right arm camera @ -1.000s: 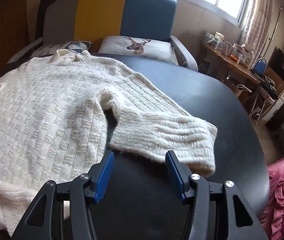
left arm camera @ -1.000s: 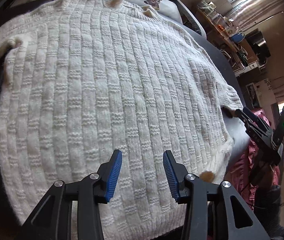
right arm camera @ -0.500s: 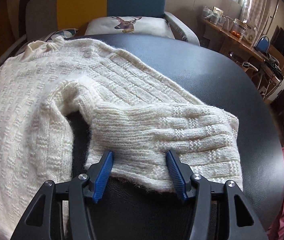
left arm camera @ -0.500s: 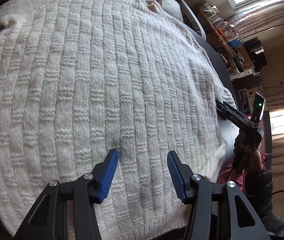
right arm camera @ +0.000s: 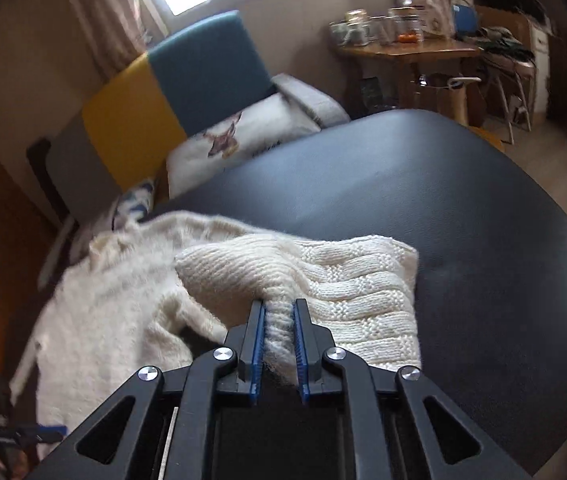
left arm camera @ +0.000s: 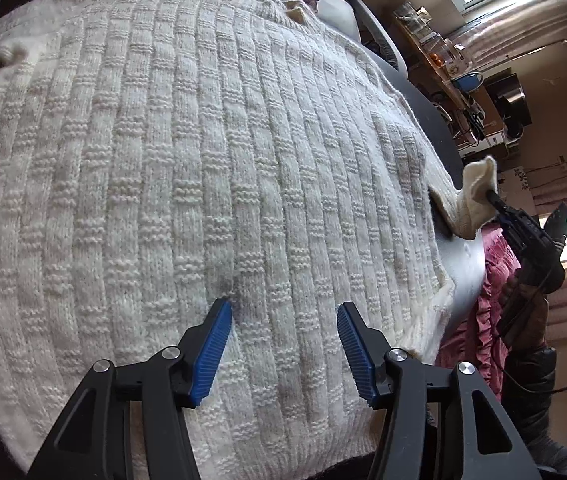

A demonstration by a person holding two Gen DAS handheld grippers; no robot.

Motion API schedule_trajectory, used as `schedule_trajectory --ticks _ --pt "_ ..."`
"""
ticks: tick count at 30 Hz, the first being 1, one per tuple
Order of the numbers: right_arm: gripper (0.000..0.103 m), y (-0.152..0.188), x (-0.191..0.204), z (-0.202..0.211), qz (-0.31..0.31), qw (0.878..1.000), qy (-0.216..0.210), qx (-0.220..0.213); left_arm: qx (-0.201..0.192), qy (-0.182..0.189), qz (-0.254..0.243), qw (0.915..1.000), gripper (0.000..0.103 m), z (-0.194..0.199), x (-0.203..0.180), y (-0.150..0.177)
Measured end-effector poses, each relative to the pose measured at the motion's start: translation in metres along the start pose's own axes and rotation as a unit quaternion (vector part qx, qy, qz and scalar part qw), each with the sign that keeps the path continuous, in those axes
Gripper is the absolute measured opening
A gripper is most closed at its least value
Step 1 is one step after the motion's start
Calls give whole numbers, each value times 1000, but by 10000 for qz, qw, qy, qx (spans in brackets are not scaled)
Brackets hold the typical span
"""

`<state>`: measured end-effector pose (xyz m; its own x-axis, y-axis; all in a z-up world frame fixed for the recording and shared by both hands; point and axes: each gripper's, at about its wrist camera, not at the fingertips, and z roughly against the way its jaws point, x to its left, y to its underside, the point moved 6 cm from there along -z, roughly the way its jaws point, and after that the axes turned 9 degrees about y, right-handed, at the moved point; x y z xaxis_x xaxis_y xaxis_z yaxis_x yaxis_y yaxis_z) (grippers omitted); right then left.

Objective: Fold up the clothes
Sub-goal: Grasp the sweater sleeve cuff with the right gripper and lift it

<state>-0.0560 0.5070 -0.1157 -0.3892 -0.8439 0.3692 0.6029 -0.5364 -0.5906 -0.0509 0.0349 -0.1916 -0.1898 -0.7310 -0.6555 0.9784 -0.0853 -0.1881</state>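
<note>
Sweater [left arm camera: 211, 184]: cream, chunky basket-weave knit, spread flat across a dark tabletop [right arm camera: 463, 208], collar at the far end.

Sleeve [right arm camera: 347, 280]: the sweater's right-hand one, cuff end bunched and raised off the tabletop; the rest of the garment lies to its left.

Left tongs [left arm camera: 283, 312]: blue ribbed pads spread wide, low over the lower middle of the sweater body; whether the pads touch the knit cannot be told. Nothing between them.

Right tongs [right arm camera: 278, 308]: pressed together, pinching a fold of the sleeve cuff. In the left wrist view they show at the right edge of the sweater with the cuff standing up from them, a hand [left arm camera: 523, 304] on the grip.

Surroundings: yellow-and-teal chair [right arm camera: 171, 80] behind the tabletop, deer-print cushion [right arm camera: 243, 136] on it; wooden side table [right arm camera: 407, 48] with jars beyond; pink ruffled cloth [left arm camera: 479, 300] at the tabletop's right edge.
</note>
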Motion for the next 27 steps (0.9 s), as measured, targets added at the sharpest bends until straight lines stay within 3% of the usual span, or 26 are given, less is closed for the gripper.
schedule_trajectory --ticks 4,6,13,17,20,23,27 --pt "13 5 -82 7 -1371 9904 137 -105 52 -88 -24 9999 57 -1 -1 -1" --pt "13 15 -117 8 -1758 9838 331 -67 112 -167 -42 9998 57 -2 -3 -2" --pt "18 24 -152 18 -2229 9747 150 -64 279 -339 -292 9986 57 -5 -24 -12" --pt "27 27 -164 18 -2570 9664 -60 40 195 -313 -838 9958 57 -11 -66 -48" --pt "27 29 -169 17 -2530 9674 74 26 16 -202 -1530 9880 57 -26 -119 -89" --pt "27 29 -166 18 -2192 9752 301 -69 -48 -66 -2308 9730 57 -56 -176 -127" --pt "24 31 -163 13 -1718 9823 750 26 243 -212 -2881 9570 56 -114 -221 -163"
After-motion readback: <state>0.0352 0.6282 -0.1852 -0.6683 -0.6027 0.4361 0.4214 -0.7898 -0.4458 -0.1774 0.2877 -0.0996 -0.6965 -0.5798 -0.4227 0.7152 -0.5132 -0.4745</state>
